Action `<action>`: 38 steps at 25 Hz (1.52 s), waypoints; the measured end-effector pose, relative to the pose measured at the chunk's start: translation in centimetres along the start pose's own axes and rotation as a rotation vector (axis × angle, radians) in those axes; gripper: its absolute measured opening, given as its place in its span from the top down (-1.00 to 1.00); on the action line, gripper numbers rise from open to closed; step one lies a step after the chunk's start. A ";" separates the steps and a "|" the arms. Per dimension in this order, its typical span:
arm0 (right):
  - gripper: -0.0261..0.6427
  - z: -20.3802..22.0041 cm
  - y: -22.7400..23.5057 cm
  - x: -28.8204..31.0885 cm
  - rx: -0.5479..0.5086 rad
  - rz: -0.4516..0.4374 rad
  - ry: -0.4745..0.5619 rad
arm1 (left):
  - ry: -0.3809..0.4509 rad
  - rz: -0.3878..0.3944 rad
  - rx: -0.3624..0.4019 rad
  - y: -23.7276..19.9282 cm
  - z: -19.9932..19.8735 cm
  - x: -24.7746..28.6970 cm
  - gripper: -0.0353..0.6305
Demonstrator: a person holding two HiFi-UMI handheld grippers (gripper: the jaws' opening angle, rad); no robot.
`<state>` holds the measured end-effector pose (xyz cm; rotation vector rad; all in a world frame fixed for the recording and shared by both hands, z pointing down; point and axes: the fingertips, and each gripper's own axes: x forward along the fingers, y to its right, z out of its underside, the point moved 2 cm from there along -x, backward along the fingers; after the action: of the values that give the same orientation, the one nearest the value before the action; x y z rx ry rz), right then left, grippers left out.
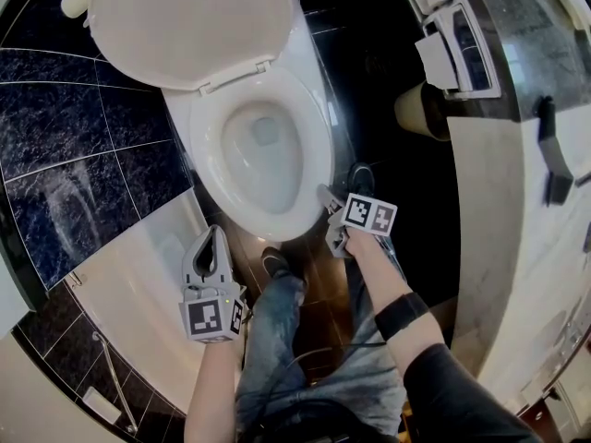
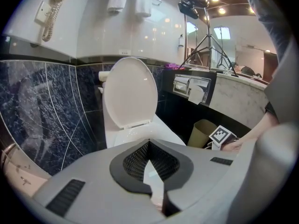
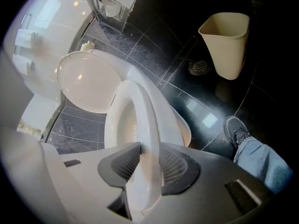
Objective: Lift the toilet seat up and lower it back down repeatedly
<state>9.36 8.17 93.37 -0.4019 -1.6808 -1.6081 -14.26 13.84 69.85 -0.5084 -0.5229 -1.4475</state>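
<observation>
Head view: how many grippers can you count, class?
2. The left gripper, jaws together, hovers off the toilet seat, to its front-left; the right gripper grips its front-right edge. None seems hidden.

I record the toilet seat (image 1: 319, 155) lying flat on the bowl (image 1: 263, 160), the lid (image 1: 189, 21) upright behind it. The seat's front right rim sits between the jaws of the right gripper (image 3: 147, 161). The left gripper (image 1: 215, 238) hangs before the bowl's left side, apart from it. A waste bin (image 1: 420, 109) stands on the floor (image 1: 369, 72), right of the bowl.
</observation>
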 end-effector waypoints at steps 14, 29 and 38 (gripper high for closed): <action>0.54 -1.3 -5.2 -5.1 0.026 -0.002 -0.070 | -0.099 0.015 -0.014 2.2 -0.6 -3.3 0.89; 0.54 -5.1 -13.6 -9.7 0.033 -0.058 -0.099 | -0.321 0.081 -0.131 6.1 6.6 -3.1 0.89; 0.54 -6.4 -16.0 -11.0 0.045 -0.120 -0.070 | -0.234 0.011 -0.173 4.8 3.0 -3.1 0.89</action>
<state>7.54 2.53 73.77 -0.3440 -1.8211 -1.6559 -9.70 18.39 70.21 -0.8241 -0.5806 -1.4382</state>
